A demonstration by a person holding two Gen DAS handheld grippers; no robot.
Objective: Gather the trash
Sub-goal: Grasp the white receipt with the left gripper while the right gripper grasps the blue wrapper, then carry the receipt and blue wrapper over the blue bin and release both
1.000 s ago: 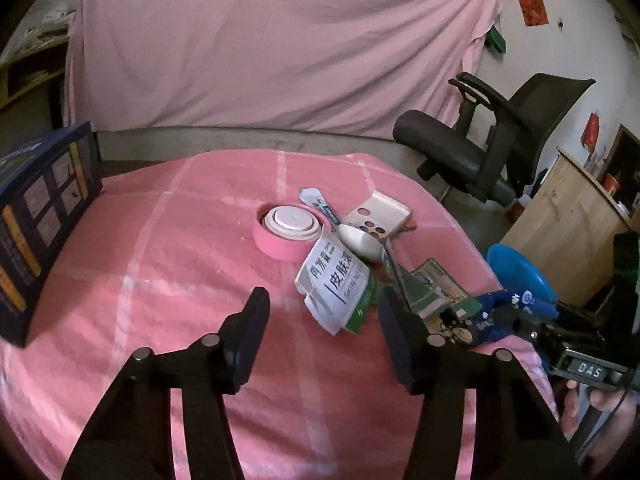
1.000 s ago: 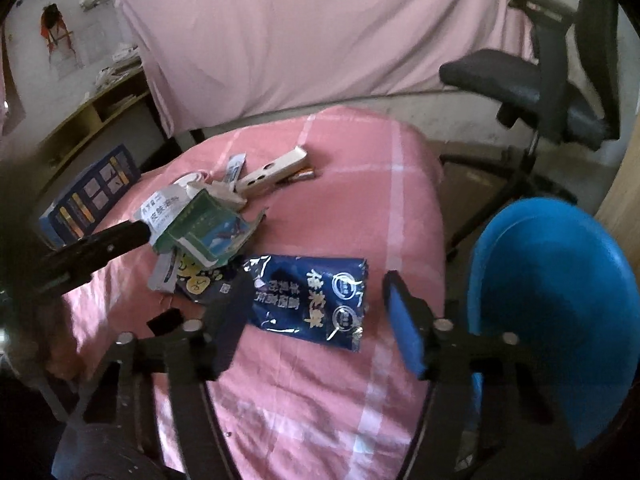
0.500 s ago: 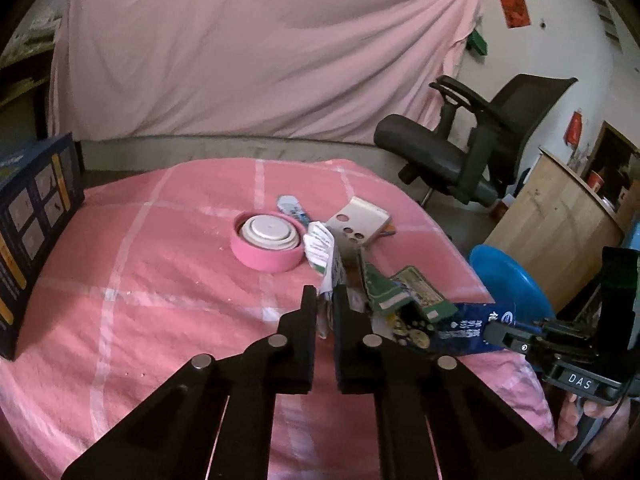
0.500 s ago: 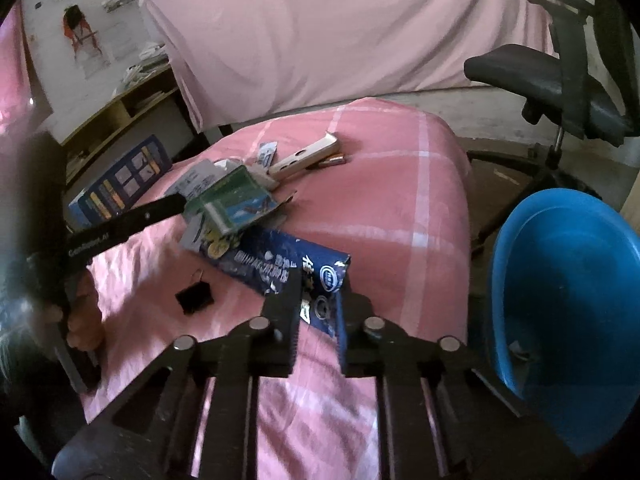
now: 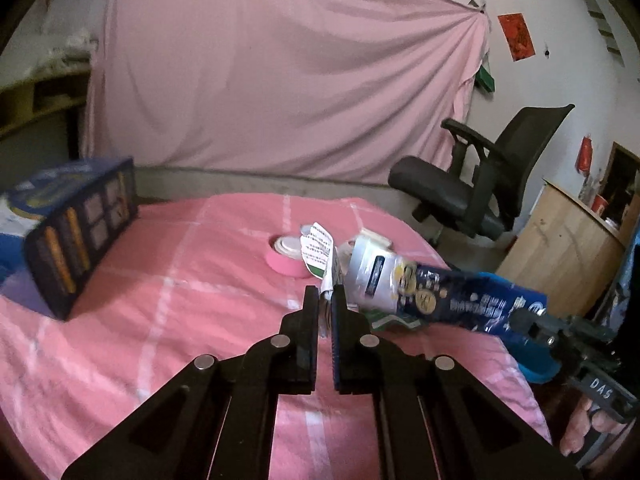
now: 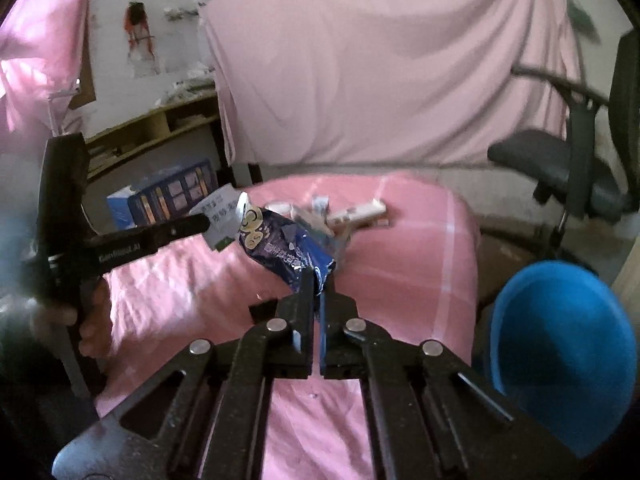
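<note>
Above the pink counter (image 5: 120,320), from the left wrist, one left hand-held gripper (image 5: 327,300) is clamped on one white paper box (image 5: 317,249), lifted in front of one pink tape roll (image 5: 285,260).

From the right wrist, one right hand-held gripper (image 6: 318,284) pinches one blue snack wrapper (image 6: 280,250) raised above the counter, left of one blue bin (image 6: 560,344).

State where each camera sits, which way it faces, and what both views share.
Left wrist: on the left gripper, facing across the pink table; shut on a white paper packet.
Right wrist: on the right gripper, facing the table with the blue bin to its right; shut on a blue snack wrapper.
Shared: both packets, each other's gripper, the dark blue box.
</note>
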